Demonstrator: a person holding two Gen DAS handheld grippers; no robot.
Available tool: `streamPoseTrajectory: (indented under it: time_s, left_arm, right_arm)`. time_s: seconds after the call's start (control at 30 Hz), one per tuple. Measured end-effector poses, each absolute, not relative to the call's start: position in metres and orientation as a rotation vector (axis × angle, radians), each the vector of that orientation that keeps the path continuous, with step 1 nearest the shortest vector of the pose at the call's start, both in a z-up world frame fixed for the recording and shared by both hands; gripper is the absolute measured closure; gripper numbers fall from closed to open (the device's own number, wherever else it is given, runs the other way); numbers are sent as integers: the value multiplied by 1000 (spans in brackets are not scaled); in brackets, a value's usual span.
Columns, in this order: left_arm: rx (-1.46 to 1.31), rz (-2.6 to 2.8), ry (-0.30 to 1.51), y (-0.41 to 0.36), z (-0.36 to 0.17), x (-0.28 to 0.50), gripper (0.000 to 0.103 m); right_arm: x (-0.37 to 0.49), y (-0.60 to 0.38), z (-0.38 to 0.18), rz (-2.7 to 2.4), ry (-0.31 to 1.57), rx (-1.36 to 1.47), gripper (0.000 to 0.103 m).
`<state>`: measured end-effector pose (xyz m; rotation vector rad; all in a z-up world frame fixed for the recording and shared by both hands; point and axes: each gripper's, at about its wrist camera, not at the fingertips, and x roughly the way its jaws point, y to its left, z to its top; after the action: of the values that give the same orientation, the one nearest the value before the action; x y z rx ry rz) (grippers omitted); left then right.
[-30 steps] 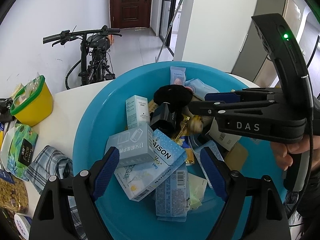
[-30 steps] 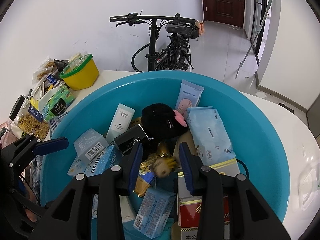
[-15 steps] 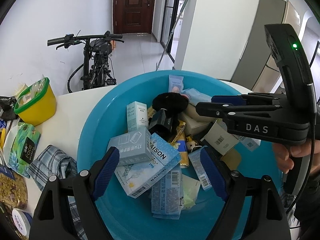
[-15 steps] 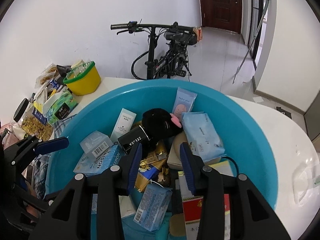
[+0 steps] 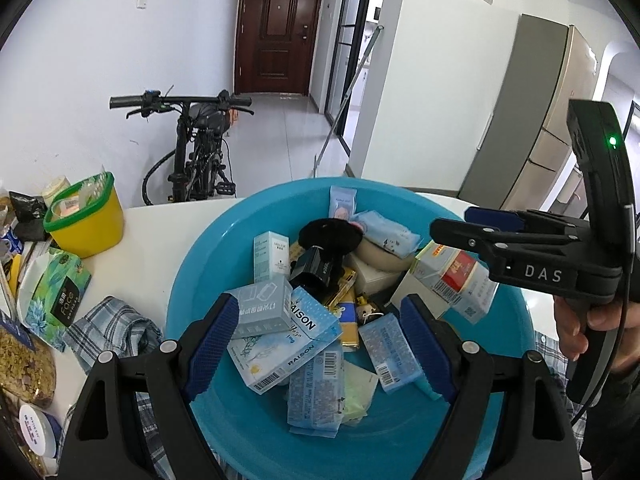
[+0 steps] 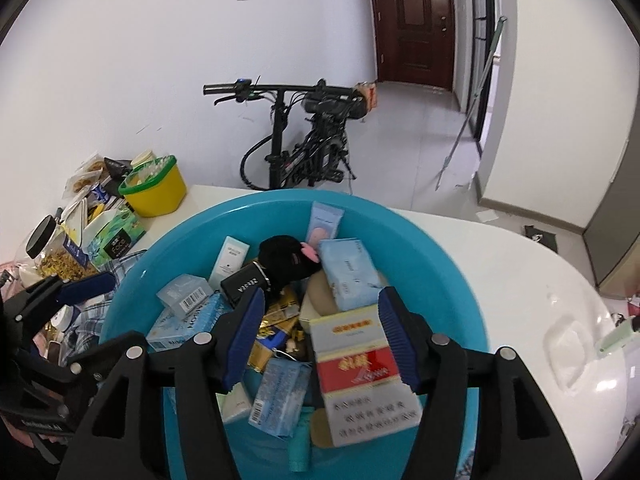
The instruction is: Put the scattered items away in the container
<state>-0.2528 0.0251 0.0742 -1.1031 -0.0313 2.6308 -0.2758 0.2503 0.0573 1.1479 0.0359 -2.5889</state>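
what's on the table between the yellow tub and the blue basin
In the left wrist view, bare white table separates the yellow tub from the blue basin. Nearer the camera lie a green tissue pack and checked cloth.

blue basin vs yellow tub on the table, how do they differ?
The blue basin is wide, shallow and round; the yellow tub is smaller, with steeper walls. The basin is one plain blue all over, while the tub carries a green rim. The basin holds a loose pile of boxes and packets; what fills the tub is too small to name. Both stand upright and uncovered on the white table.
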Motion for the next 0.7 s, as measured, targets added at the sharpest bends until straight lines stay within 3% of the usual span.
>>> streamPoseTrajectory:
  time_s: [0.47, 0.7]
  left_arm:
    - [-904, 2705, -32, 33, 108, -215, 14]
    - [-801, 2754, 1, 37, 124, -192, 13]
  right_arm:
    - [-232, 271, 84, -2697, 47, 1026, 25]
    - [-205, 281, 101, -2747, 23, 939, 11]
